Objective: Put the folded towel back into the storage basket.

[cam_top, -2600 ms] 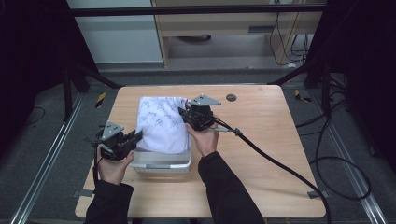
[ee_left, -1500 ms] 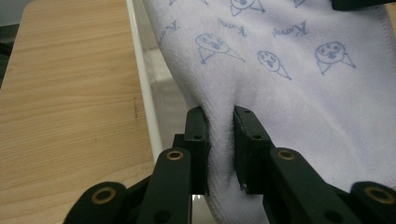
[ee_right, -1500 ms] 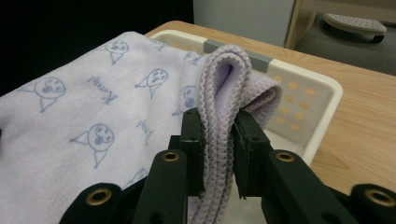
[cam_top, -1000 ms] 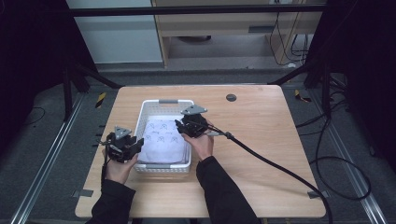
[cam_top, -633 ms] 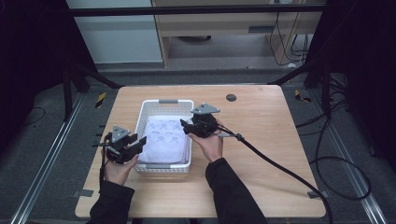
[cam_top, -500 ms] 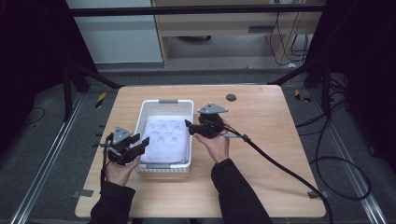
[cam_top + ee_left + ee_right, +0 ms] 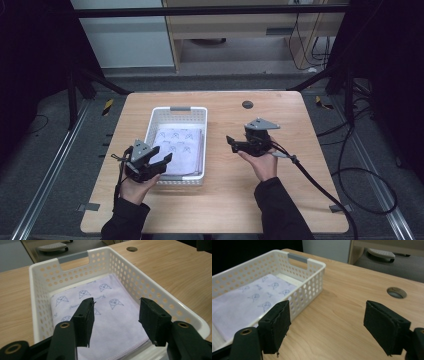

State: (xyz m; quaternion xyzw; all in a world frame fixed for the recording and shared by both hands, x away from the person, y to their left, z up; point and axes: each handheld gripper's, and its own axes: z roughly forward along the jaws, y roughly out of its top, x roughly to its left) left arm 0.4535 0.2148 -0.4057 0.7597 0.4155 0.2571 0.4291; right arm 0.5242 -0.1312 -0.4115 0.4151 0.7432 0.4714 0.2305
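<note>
1. Wooden table (image 7: 300,200) holds a white basket (image 7: 176,111); the left gripper (image 7: 157,162) hangs at its near corner, the right gripper (image 7: 234,143) off to its side.
2. Just past the left gripper's (image 7: 116,316) spread, empty jaws, which have just been opening, a folded cloth (image 7: 110,322) lies in the basket (image 7: 150,290).
3. Right gripper's (image 7: 327,325) jaws, just opened wide, hold nothing; the basket (image 7: 312,282) sits beside its left jaw.

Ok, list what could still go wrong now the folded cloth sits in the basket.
1. The left gripper hovers open just above the white perforated plastic basket's near rim, so a careless pull-back might clip it and shove the basket.
2. The folded pale lilac printed cloth seems to ride up the right wall and may not lie flat.
3. The right gripper's trailing black cable could snag.
</note>
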